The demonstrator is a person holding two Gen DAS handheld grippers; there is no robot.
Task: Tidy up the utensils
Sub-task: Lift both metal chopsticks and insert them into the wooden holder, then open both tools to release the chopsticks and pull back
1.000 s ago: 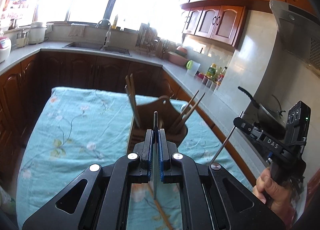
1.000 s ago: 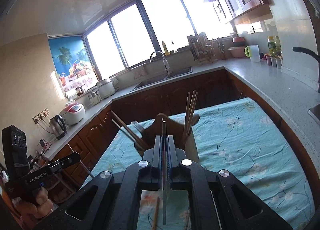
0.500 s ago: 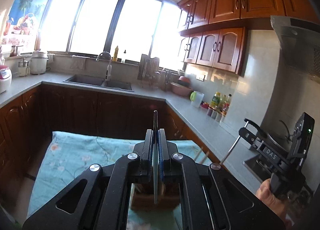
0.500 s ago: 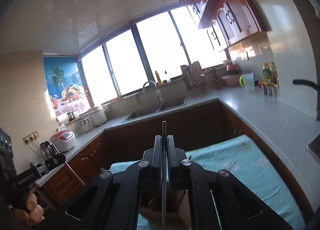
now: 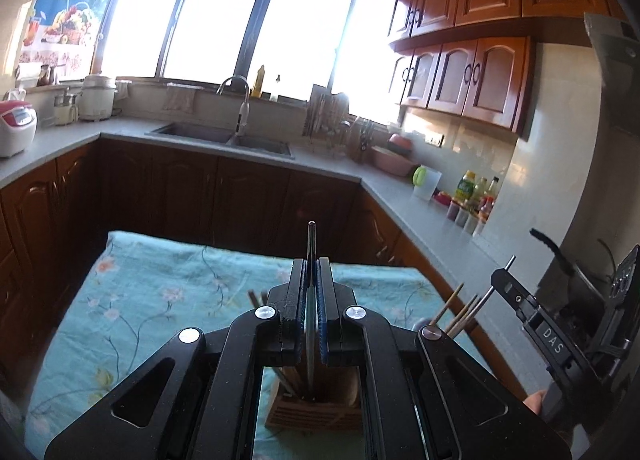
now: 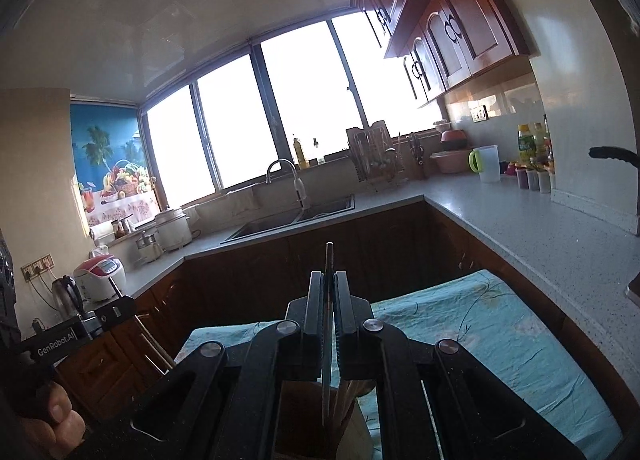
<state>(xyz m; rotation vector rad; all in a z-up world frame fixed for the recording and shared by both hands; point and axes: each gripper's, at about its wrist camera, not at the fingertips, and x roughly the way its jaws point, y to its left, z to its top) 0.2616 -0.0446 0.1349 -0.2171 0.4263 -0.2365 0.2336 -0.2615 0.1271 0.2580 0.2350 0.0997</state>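
My left gripper point(image 5: 311, 276) is shut on a thin metal utensil point(image 5: 311, 244) held upright; its lower end hangs over the wooden utensil holder point(image 5: 316, 408) right below. My right gripper point(image 6: 328, 288) is shut on another thin metal utensil point(image 6: 329, 260), its lower end over the same holder point(image 6: 344, 416). Chopsticks point(image 5: 454, 306) stick out of the holder. The right gripper also shows at the right edge of the left wrist view point(image 5: 520, 300); the left one shows at the left edge of the right wrist view point(image 6: 100, 316).
The holder stands on a table with a teal floral cloth point(image 5: 152, 300). Behind it run dark cabinets, a grey counter point(image 5: 404, 199) with a sink point(image 5: 224, 135), dish rack, bottles and a rice cooker point(image 5: 16, 127). A pan handle point(image 6: 612, 153) sticks out at right.
Both grippers have risen above the holder and tilted up, so the holder moved from ahead of the fingers to directly beneath them. Both stay shut on their utensils.
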